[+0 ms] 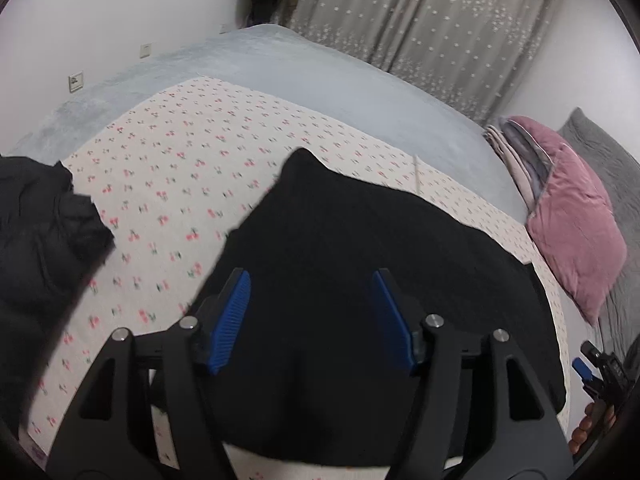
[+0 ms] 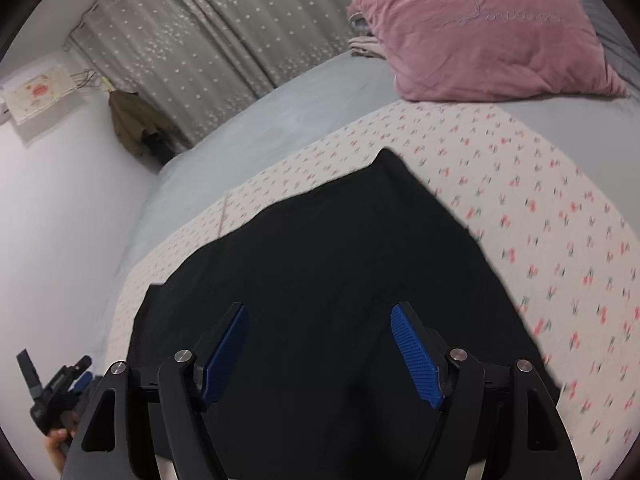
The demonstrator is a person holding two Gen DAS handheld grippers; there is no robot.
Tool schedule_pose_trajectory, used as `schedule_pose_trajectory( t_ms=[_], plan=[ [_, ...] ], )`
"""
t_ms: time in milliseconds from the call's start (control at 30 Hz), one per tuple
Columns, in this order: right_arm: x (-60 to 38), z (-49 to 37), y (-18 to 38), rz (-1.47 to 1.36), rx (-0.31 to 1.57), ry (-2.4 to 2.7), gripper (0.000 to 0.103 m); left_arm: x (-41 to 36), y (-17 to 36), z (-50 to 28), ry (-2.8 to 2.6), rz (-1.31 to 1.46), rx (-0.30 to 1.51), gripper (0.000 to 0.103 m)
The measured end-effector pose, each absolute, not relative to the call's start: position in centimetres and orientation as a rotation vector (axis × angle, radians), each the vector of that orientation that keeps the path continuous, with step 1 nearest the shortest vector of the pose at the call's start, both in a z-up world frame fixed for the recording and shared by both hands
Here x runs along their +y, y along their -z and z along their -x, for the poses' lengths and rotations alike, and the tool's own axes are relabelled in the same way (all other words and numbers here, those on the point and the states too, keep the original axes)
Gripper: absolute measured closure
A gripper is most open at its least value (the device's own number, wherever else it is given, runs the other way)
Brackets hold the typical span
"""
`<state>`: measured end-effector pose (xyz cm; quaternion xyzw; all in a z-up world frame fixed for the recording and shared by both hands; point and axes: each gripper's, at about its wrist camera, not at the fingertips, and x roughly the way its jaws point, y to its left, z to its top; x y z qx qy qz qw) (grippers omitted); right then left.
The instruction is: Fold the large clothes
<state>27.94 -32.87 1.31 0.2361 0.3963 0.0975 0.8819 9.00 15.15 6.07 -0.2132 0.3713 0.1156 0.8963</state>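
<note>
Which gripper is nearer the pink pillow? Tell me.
Right. The right gripper sits on the side of the black garment toward the pink pillow; the left gripper works the garment's far side, beside the other dark clothes.

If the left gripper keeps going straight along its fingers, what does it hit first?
Most likely the black garment spread on the cherry-print sheet. The left gripper is open with nothing between its fingers, angled down at the cloth. Depth is hard to judge through the fisheye, but nothing else shows in that line.
</note>
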Motion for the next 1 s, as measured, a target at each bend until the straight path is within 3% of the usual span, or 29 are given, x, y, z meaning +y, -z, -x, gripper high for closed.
schedule_pose_trajectory(
  t_ms=[167, 300, 500, 867, 1000],
  plan=[
    [-33.2, -25.8, 1.3, -0.455, 0.844, -0.159, 0.027, 15.8, -1.9, -9.2, -0.329, 0.406, 0.823, 0.039],
    [-36.2, -25.0, 4.2, -0.442, 0.824, -0.047, 0.027, 18.4, 2.7, -9.0, -0.398, 0.441, 0.905, 0.061],
    [-37.7, -27.3, 7.8, -0.498, 0.883, -0.056, 0.028, 19.9, 4.3, -9.2, -0.395, 0.458, 0.923, 0.07],
    [-36.4, -27.6, 7.7, -0.386, 0.886, 0.014, 0.028, 19.5, 3.9, -8.7, -0.417, 0.428, 0.916, 0.07],
    [-37.8, -24.3, 4.6, -0.49, 0.775, 0.002, 0.028, 18.6, 1.3, -7.1, -0.456, 0.385, 0.842, 0.07]
  ],
)
